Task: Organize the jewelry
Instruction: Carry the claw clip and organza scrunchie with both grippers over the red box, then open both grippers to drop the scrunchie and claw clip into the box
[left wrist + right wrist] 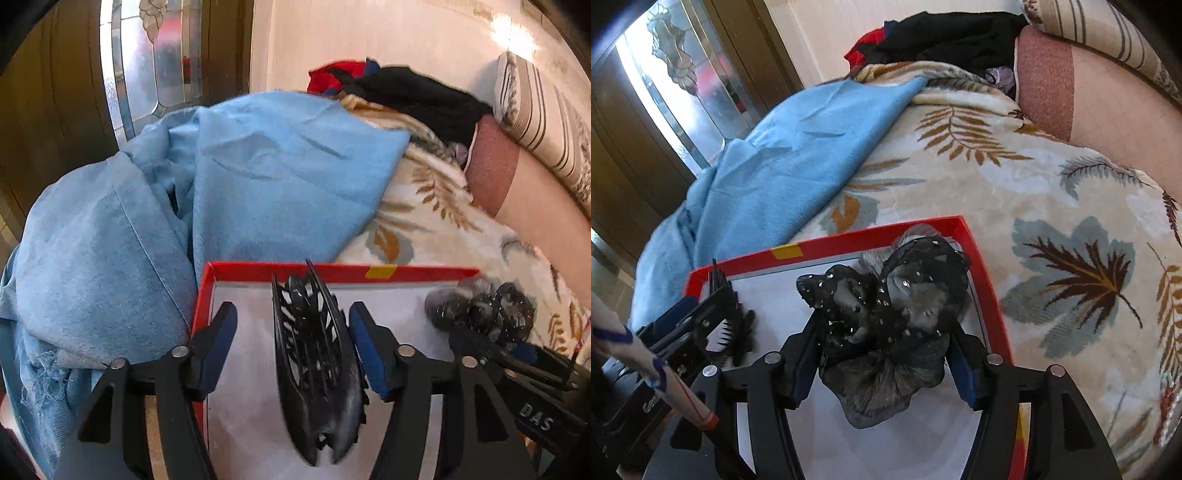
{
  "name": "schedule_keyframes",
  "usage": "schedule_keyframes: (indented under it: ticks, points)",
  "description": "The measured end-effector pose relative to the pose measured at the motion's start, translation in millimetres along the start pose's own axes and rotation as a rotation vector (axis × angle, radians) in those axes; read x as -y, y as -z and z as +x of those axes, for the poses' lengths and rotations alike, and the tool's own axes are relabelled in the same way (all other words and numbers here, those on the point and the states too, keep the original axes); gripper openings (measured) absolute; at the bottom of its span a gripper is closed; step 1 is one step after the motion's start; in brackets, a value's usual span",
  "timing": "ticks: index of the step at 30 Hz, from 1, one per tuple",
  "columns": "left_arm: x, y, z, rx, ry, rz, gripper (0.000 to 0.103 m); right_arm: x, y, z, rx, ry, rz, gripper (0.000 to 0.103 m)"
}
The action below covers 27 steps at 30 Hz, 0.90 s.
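Observation:
A red box with a white floor lies on the bed; it also shows in the right wrist view. A black claw hair clip stands between the fingers of my left gripper, which are spread wide and not touching it. The clip looks blurred. My right gripper has its fingers around a black sequined mesh hair bow over the box. The bow and the right gripper show at the right of the left wrist view. The clip and the left gripper show at the left of the right wrist view.
A blue cloth is heaped behind and left of the box. A leaf-patterned blanket covers the bed. Dark and red clothes, a pink bolster and a striped pillow lie at the back. A glass door stands at the left.

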<state>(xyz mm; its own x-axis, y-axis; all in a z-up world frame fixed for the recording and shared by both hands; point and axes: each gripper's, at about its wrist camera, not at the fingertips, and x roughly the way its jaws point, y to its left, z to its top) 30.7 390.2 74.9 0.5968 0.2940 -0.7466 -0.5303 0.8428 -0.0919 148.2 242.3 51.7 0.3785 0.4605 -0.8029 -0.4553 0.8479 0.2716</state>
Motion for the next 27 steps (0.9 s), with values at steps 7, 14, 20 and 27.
schedule_keyframes:
  ticks: [7, 14, 20, 27]
  points:
    - [-4, -4, -18, 0.050, 0.027, -0.016, 0.068, 2, 2, -41, 0.049, -0.053, 0.016, 0.074]
    - [-9, -5, -41, 0.116, 0.080, -0.019, 0.072, 7, 16, -83, 0.113, -0.083, 0.036, 0.074]
    - [1, -3, -55, 0.149, 0.123, -0.005, 0.075, 29, 45, -131, 0.165, -0.126, 0.100, 0.074]
    - [39, 9, -67, 0.180, 0.112, 0.103, 0.075, 51, 79, -164, 0.193, -0.115, 0.148, 0.074]
